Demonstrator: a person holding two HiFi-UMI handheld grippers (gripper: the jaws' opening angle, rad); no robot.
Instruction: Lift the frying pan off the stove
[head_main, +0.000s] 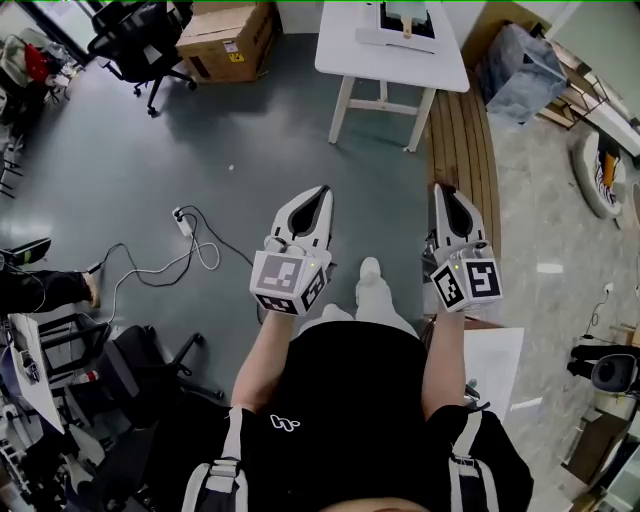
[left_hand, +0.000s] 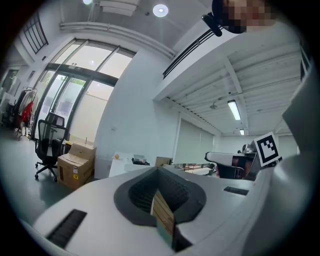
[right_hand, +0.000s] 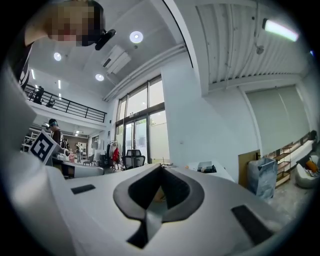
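Note:
No frying pan or stove can be made out in any view. A flat white appliance (head_main: 398, 30) with a dark top lies on the white table (head_main: 390, 60) at the far edge of the head view, cut off by the frame. My left gripper (head_main: 322, 192) is held at waist height over the grey floor, jaws shut and empty, pointing forward. My right gripper (head_main: 441, 190) hangs beside it, also shut with nothing in it. In the left gripper view the left gripper (left_hand: 159, 171) has its jaws closed tip to tip, and the right gripper (right_hand: 161, 168) looks the same in its own view.
A cardboard box (head_main: 228, 40) and a black office chair (head_main: 140, 35) stand at the back left. A power strip with cable (head_main: 185, 225) lies on the floor to the left. Wooden planks (head_main: 462, 150) run along the right, with a grey bag (head_main: 520, 70) beyond.

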